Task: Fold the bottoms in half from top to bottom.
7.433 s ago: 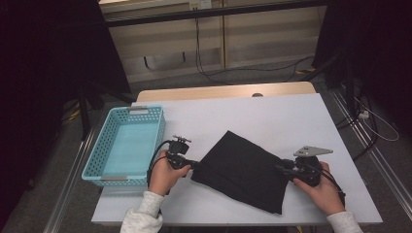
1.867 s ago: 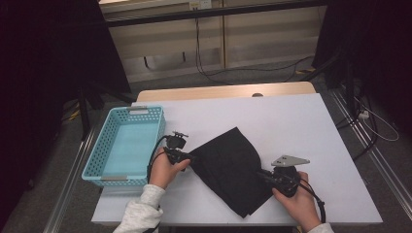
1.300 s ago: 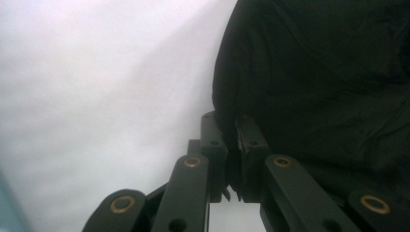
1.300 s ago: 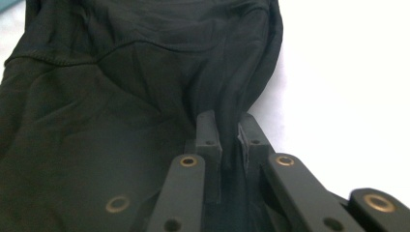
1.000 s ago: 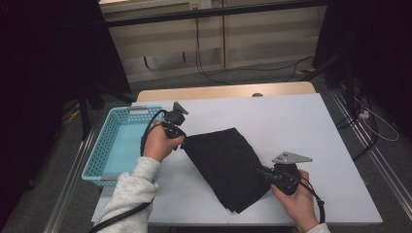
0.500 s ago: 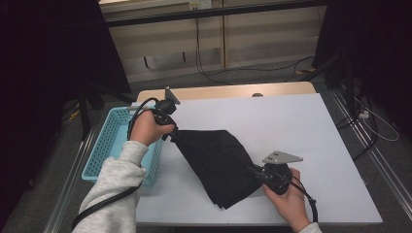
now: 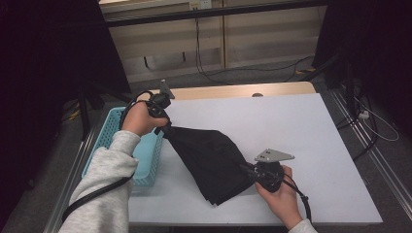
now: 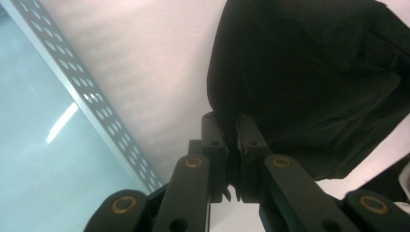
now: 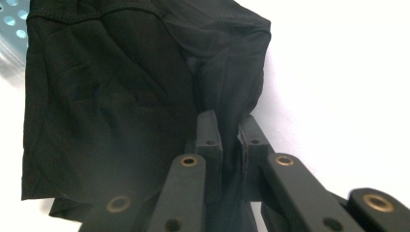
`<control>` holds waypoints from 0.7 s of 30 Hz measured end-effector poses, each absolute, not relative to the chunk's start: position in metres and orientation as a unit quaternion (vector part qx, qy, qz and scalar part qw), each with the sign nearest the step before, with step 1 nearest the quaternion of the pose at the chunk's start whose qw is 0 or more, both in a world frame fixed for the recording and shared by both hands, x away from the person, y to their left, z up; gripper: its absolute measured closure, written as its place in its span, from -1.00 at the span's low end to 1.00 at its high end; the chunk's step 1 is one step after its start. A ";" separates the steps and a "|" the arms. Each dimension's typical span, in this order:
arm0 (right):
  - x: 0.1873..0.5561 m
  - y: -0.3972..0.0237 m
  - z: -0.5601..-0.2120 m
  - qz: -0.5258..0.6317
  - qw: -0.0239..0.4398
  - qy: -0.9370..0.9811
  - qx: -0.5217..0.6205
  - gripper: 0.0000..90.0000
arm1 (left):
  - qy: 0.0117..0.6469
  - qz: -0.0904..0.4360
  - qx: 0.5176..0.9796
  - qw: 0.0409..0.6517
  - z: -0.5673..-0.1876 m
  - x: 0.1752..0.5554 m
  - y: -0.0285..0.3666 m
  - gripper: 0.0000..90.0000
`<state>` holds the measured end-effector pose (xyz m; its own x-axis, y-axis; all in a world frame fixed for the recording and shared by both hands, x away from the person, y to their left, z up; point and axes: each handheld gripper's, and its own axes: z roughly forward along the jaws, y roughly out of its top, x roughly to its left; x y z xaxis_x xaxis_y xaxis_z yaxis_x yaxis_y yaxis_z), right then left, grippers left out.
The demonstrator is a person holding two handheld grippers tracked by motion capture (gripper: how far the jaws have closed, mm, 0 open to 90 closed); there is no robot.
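Observation:
A folded black cloth hangs stretched between my two grippers over the white table. My left gripper is raised beside the blue basket and is shut on the cloth's upper left corner. In the left gripper view the cloth is pinched between the jaws of the left gripper. My right gripper stays low near the table's front and is shut on the cloth's right corner. The right gripper view has bunched fabric clamped in the right gripper.
A light blue perforated basket stands at the table's left edge, under my left forearm; its rim runs across the left gripper view. Cables lie on the floor beyond the table's far wooden edge.
My left gripper has risen and moved back and left toward the basket, pulling the cloth's corner up. The right gripper has slid a little left along the table with its corner.

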<state>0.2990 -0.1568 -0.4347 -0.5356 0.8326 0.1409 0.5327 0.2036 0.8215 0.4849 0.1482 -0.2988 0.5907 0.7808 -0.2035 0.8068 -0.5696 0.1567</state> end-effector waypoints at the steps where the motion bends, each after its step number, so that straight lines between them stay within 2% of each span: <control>1: 0.299 -0.156 -0.434 0.443 0.170 0.756 0.451 0.83 | 0.449 -0.056 0.885 0.112 -0.297 0.485 0.148 0.89; 21: 0.308 -0.139 -0.426 0.471 0.168 0.747 0.438 0.83 | 0.442 -0.026 0.891 0.100 -0.261 0.486 0.159 0.89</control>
<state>0.3084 -0.1387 -0.4265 -0.5605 0.8124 0.1607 0.4952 0.1732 0.8513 0.4865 0.1586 -0.2612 0.6081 0.7823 -0.1352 0.7927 -0.5894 0.1556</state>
